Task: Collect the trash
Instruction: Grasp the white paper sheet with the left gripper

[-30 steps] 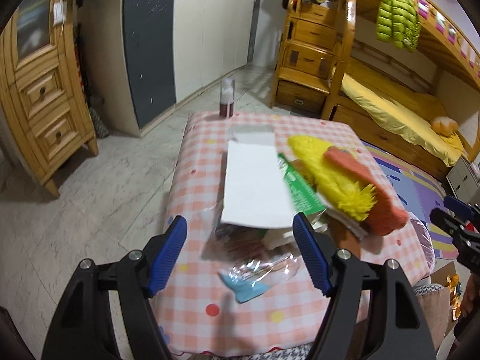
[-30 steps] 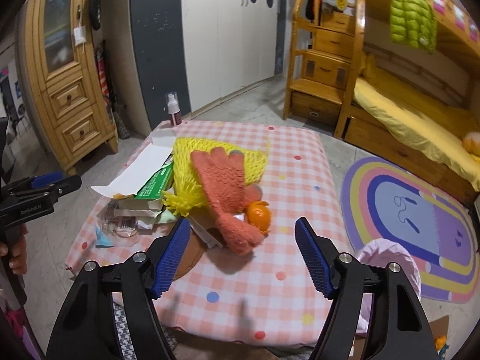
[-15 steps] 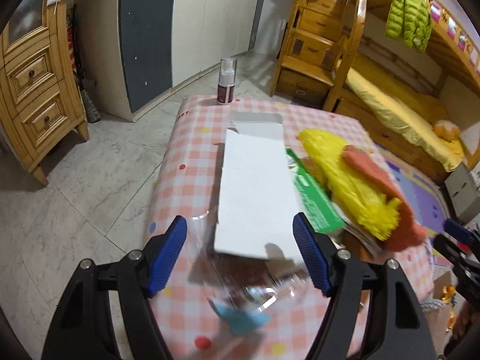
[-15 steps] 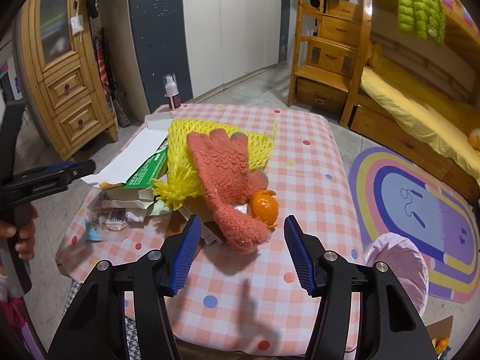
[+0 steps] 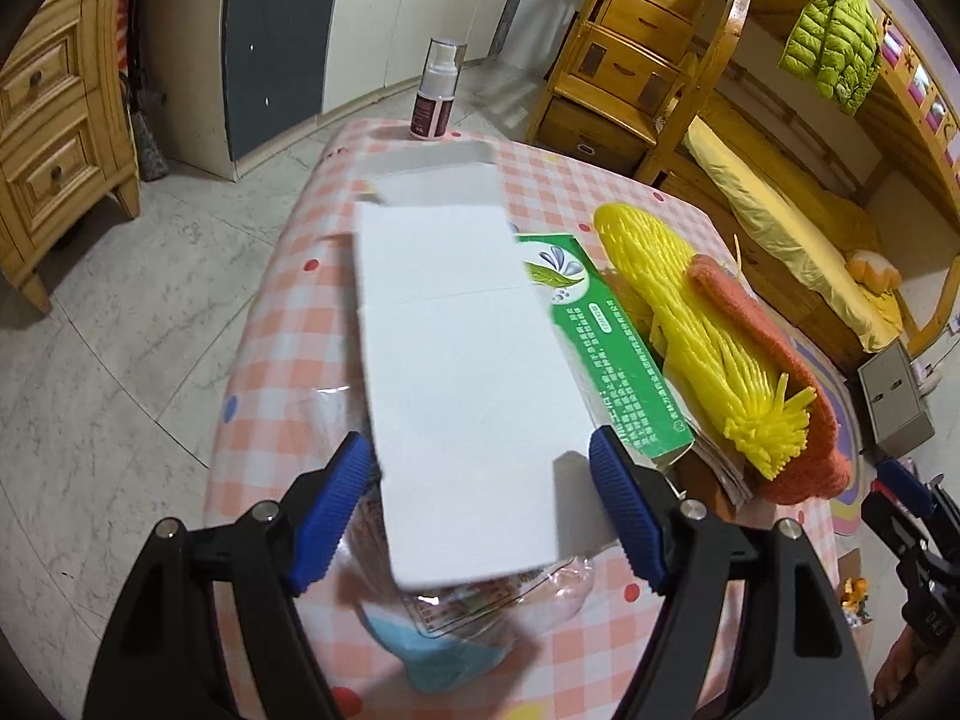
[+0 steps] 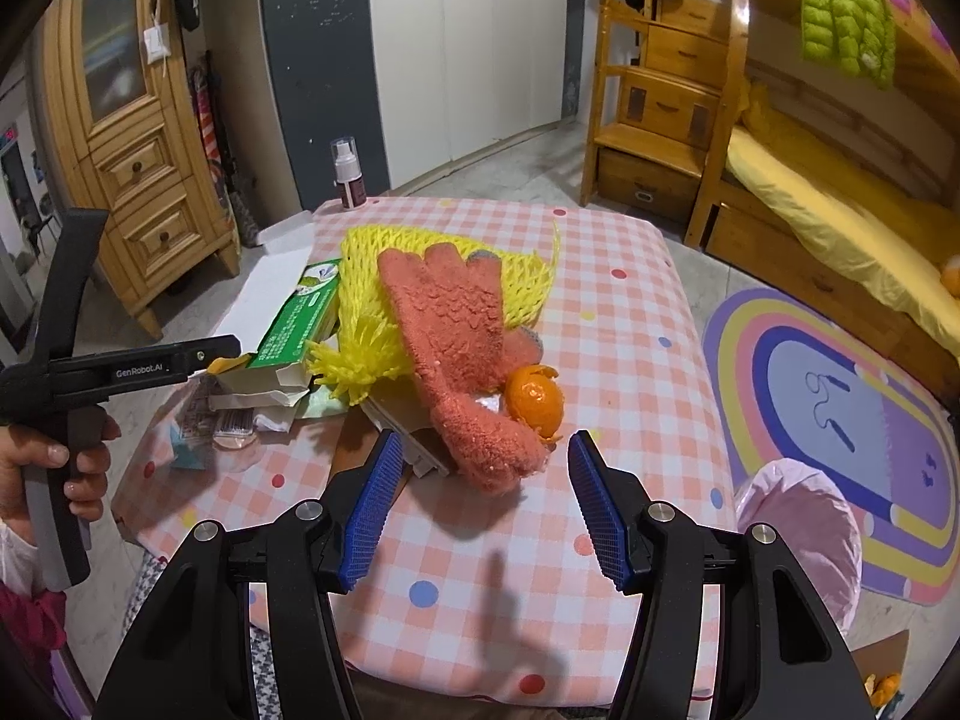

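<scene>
A pile of trash lies on the pink checked table (image 6: pixel 600 312): a flattened white carton (image 5: pixel 462 384), a green box (image 5: pixel 606 354), yellow foam net (image 6: pixel 516 264), an orange-pink glove (image 6: pixel 456 348), an orange peel (image 6: pixel 534 402), clear plastic wrap (image 5: pixel 480 606) and a blue mask (image 5: pixel 444 660). My left gripper (image 5: pixel 480 510) is open, its fingers either side of the near end of the white carton. My right gripper (image 6: pixel 480 504) is open, just short of the glove's cuff.
A spray bottle (image 5: pixel 438 90) stands at the table's far edge. A pink-lined bin (image 6: pixel 798 516) sits right of the table by a rainbow rug (image 6: pixel 840 396). A wooden cabinet (image 6: pixel 132 138) is left, a bunk bed (image 6: pixel 810 180) right.
My left gripper has moved forward and down so the white carton's end now lies between its fingers. My right gripper has moved closer to the glove and narrowed a little.
</scene>
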### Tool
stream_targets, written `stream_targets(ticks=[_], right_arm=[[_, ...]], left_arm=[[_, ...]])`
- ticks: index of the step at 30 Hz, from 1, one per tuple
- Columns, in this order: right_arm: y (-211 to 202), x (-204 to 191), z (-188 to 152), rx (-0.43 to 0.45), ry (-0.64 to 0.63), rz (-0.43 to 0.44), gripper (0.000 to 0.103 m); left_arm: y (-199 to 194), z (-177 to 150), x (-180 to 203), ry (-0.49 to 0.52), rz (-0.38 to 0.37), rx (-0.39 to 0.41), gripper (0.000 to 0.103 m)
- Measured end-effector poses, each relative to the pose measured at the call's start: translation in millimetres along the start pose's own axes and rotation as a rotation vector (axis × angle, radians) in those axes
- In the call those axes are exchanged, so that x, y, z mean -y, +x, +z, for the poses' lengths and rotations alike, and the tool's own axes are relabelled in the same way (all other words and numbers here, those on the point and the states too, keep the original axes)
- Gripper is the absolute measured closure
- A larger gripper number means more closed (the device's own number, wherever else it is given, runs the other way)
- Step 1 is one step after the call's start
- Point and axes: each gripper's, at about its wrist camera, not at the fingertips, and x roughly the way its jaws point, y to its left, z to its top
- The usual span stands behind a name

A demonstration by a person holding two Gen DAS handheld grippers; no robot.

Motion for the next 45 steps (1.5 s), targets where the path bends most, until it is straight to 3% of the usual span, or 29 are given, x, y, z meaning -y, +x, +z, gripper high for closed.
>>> stream_targets(ticks=[9, 15, 24, 27, 29, 35, 41, 45], right_arm=[[-3, 4, -1, 0.008, 0.008, 0.011, 0.045], [-7, 0, -3, 0.01, -0.007, 0.019, 0.045], [-8, -3, -4, 0.0, -0.012, 0.037, 0.045], [-8, -12, -4, -0.007, -0.031, 0.062, 0.046], [-7, -18, -3, -0.01, -0.043, 0.083, 0.054], [5, -48, 8, -0.024, -0.087, 0.157, 0.066], [19, -82, 24, -0.034, -0.141, 0.229, 0.067], [31, -101, 31, -0.051, -0.165, 0.249, 0.067]], left_arm=[[-24, 2, -5, 0.038, -0.006, 0.061, 0.029], [3, 0, -7, 0.063, 0.034, -0.012, 0.03], [2, -3, -9, 0.055, -0.013, -0.022, 0.025], [2, -5, -14, 0.046, -0.026, -0.029, 0.036], [1, -8, -16, 0.048, -0.046, -0.029, 0.045], [-2, -11, -14, 0.098, -0.084, -0.011, 0.071], [-2, -16, -16, 0.159, -0.097, 0.003, 0.082], [-2, -19, -21, 0.19, -0.111, 0.01, 0.083]])
